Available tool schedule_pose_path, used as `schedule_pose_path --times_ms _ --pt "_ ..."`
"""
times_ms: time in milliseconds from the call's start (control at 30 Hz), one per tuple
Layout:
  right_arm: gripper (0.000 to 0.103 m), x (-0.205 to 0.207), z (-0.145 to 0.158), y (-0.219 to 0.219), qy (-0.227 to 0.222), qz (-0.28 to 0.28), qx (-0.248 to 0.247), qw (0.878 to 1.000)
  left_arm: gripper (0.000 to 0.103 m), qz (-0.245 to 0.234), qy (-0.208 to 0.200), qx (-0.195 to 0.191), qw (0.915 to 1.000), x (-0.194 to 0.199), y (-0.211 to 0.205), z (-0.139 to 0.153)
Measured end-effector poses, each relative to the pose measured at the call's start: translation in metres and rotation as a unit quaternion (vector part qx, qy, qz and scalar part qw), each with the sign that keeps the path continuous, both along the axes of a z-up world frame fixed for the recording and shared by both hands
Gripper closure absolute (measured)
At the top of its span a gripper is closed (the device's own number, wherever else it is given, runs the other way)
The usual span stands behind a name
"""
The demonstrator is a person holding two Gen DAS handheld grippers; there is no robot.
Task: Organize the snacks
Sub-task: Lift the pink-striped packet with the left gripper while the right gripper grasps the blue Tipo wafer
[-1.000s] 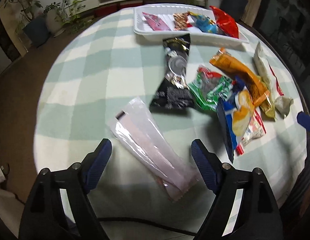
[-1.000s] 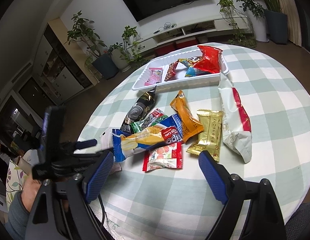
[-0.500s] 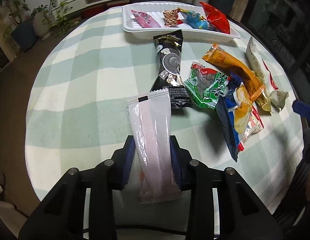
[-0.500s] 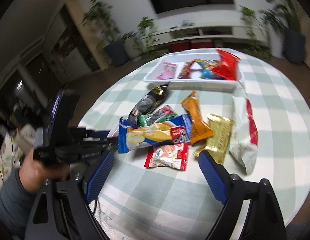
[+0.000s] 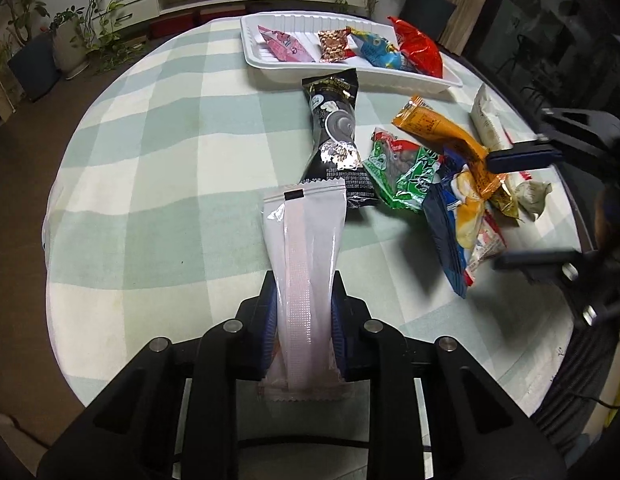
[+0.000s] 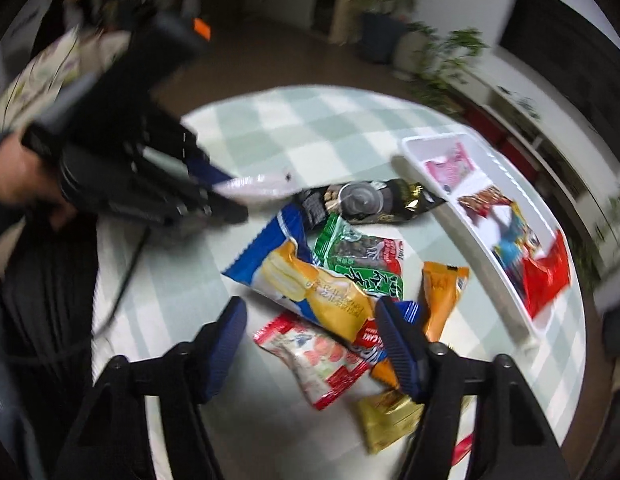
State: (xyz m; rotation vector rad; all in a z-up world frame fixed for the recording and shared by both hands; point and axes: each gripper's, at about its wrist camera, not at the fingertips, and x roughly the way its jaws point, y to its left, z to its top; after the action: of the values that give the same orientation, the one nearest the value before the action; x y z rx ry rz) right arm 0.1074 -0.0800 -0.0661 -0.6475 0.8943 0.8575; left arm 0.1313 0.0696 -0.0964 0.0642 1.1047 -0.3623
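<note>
Now left claw (image 5: 303, 312) clamping pale wafer pack (image 5: 305, 256), right claw (image 6: 310, 344) part-open, closing over blue-yellow packet (image 6: 305, 284).

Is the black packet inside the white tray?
No. The black packet lies on the tablecloth, in front of the white tray.

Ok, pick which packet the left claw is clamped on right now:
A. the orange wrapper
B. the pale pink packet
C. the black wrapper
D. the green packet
B: the left claw has both pads pressed against the sides of the pale pink packet, which sticks out ahead of it over the table.
</note>
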Motion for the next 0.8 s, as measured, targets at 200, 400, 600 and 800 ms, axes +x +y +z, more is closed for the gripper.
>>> schedule_pose_path --times_ms 200,400,600,800 --pt "0.042 0.016 -0.007 0.007 0.007 0.029 -0.041 0.999 0.082 -0.007 0.002 -0.015 0.9999 -0.002 0.0 0.0" --pt "0.044 0.022 -0.018 0.017 0.032 0.057 -0.071 0.995 0.082 -0.008 0.004 -0.023 0.9997 -0.004 0.001 -0.001" --pt "0.049 0.022 -0.024 0.026 0.054 0.084 -0.097 0.99 0.082 -0.01 0.007 -0.025 0.9996 -0.003 0.001 -0.004" --pt "0.049 0.026 -0.028 0.032 0.078 0.103 -0.118 0.985 0.082 -0.014 0.008 -0.025 0.9995 -0.002 -0.001 -0.006"
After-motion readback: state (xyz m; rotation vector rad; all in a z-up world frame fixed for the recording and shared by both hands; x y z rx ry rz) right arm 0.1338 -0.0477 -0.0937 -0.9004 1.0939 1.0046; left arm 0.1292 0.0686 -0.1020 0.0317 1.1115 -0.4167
